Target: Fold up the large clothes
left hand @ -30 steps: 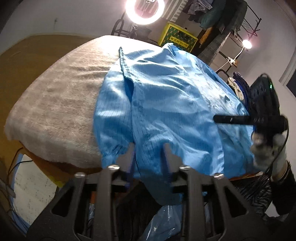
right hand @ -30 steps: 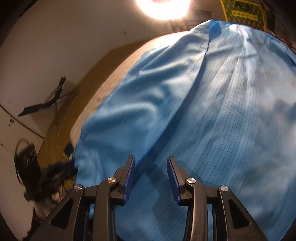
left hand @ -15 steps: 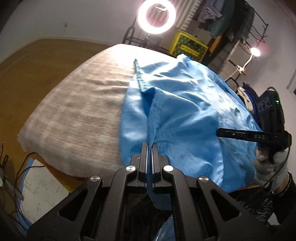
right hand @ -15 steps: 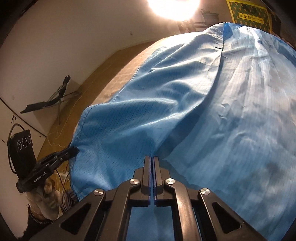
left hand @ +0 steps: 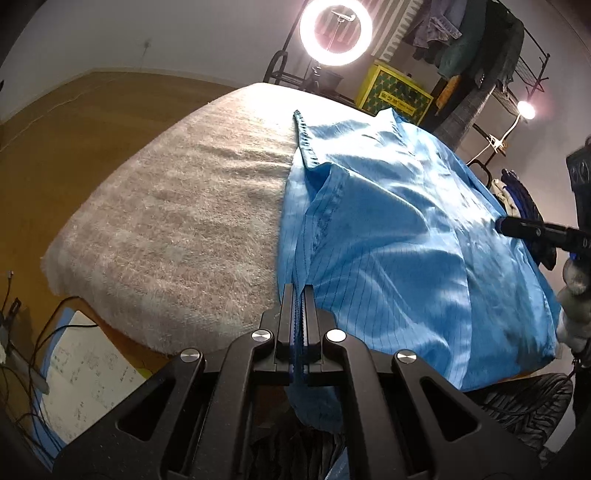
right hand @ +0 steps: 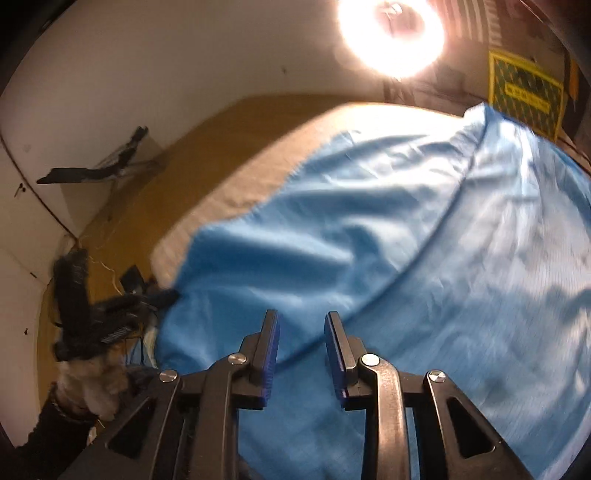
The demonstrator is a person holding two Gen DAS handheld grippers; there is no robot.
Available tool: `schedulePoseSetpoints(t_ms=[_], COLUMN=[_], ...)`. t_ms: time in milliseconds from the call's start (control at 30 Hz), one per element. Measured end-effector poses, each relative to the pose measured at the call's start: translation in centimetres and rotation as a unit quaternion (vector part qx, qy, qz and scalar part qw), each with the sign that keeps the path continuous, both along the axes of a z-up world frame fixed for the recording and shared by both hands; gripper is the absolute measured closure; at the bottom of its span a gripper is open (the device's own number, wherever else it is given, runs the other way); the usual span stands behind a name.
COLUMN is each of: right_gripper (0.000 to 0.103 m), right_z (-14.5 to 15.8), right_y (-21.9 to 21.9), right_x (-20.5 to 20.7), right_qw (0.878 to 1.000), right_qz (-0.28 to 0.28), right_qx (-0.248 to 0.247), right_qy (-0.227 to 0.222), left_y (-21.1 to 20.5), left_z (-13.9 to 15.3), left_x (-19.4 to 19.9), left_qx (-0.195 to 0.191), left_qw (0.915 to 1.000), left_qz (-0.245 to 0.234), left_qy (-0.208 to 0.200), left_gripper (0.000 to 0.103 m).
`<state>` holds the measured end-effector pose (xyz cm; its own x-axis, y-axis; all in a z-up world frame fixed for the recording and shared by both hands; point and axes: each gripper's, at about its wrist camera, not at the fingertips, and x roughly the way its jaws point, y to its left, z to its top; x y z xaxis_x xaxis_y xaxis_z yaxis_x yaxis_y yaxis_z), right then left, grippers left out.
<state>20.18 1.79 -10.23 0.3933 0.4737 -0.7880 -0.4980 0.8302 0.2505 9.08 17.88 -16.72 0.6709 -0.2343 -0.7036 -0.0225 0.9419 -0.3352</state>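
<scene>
The blue garment (left hand: 399, 236) lies spread on the towel-covered bench (left hand: 177, 229). The left tool (left hand: 299, 295) pinches its near hem shut; pulling unevenly could bunch the cloth. The right tool (right hand: 301, 332), jaws just reopening and partly apart, grips nothing, hovering over fabric.

The left half of the table (left hand: 177, 221), covered in a beige fleece, lies bare and open to a hand from the near and left edges, while the blue garment (left hand: 406, 240) fills the right half up to the far right corner. Beyond the far edge stand a ring light (left hand: 335, 34), a yellow crate (left hand: 393, 92) and a clothes rack (left hand: 491, 55). Cables (left hand: 33, 343) and a paper (left hand: 85, 380) crowd the floor below the near left corner.
</scene>
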Motion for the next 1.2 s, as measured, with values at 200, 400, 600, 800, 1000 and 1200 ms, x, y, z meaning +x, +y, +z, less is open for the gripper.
schedulePoseSetpoints(t_ms=[200,400,600,800,1000,1200], right_gripper=[0.076,0.076,0.067,0.069,0.074,0.07], right_z=[-3.5,-4.7,-3.5,-5.7,-7.9,-7.0], right_y=[2.7,2.9,6.9,12.7,14.5,12.5], right_x=[2.2,6.6,8.5,11.0,14.0,14.2], right_qw=[0.999,0.998,0.999,0.999,0.998,0.998], right_qz=[-0.006,-0.036,-0.008,0.017,-0.033,-0.043], right_qx=[-0.043,-0.014,0.002,-0.027,-0.044,0.01], right_qy=[0.003,0.044,0.031,0.034,0.014,0.055], left_y=[0.8,0.5,-0.3,0.5,1.3,1.7], left_z=[0.5,-0.3,-0.9,-0.6,-0.2,-0.8], left_x=[-1.3,-0.3,0.4,-0.1,-1.6,-1.7], left_qx=[-0.016,-0.048,-0.073,-0.091,-0.088,-0.097], left_qw=[0.9998,0.9987,0.9965,0.9952,0.9959,0.9953], left_qz=[0.004,-0.017,-0.04,-0.034,-0.024,-0.002], left_qy=[-0.014,-0.002,0.008,0.006,0.003,0.003], left_gripper=[0.041,0.034,0.075,0.098,0.098,0.035])
